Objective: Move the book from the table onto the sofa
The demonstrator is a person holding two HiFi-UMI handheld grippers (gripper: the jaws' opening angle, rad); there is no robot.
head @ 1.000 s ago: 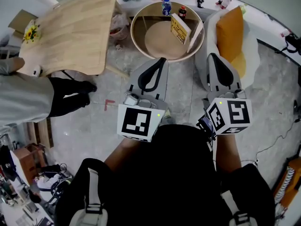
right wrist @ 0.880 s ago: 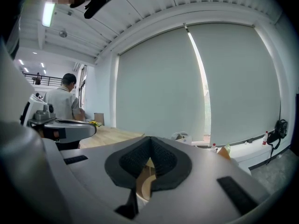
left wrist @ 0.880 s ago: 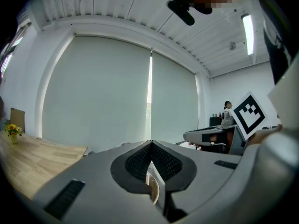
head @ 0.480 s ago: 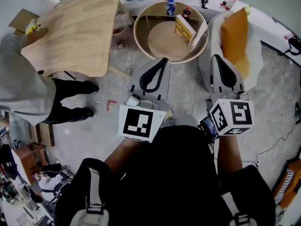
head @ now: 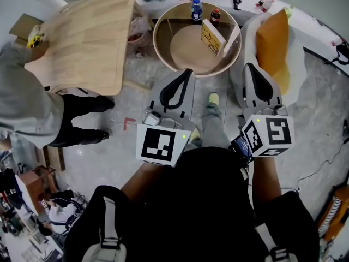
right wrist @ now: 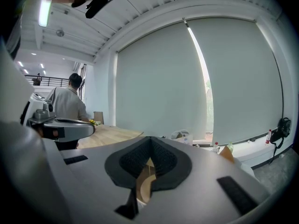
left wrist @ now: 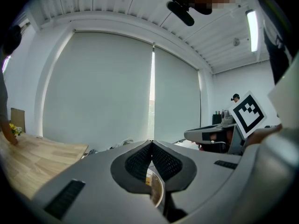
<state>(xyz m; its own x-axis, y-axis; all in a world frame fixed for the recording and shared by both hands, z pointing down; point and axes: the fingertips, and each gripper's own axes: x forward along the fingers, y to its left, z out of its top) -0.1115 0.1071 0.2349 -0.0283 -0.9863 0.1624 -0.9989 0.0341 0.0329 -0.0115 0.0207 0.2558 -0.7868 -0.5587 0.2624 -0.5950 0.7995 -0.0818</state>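
The book (head: 211, 37), yellow-covered, stands upright on the round wooden table (head: 163, 47), beside two small bottles (head: 195, 9). The white sofa (head: 294, 59) with an orange cushion (head: 270, 40) is just right of that table. My left gripper (head: 188, 71) hangs over the floor in front of the table, shut, with nothing in it. My right gripper (head: 246, 65) is level with it, in front of the sofa's edge, also shut and empty. In the left gripper view the jaws (left wrist: 152, 143) meet and a sliver of the book (left wrist: 148, 178) shows below them. The right gripper (right wrist: 150, 138) is shut as well.
A large pale wooden table (head: 87, 37) fills the upper left. A person in a grey top and black trousers (head: 32, 108) stands beside it. My own shoe (head: 214, 98) is on the floor between the grippers. Cables (head: 322, 162) trail on the floor at right.
Both grippers have edged forward toward the round table. My leg and shoe have stepped into view between them. The bystander at left has shifted closer along the big table.
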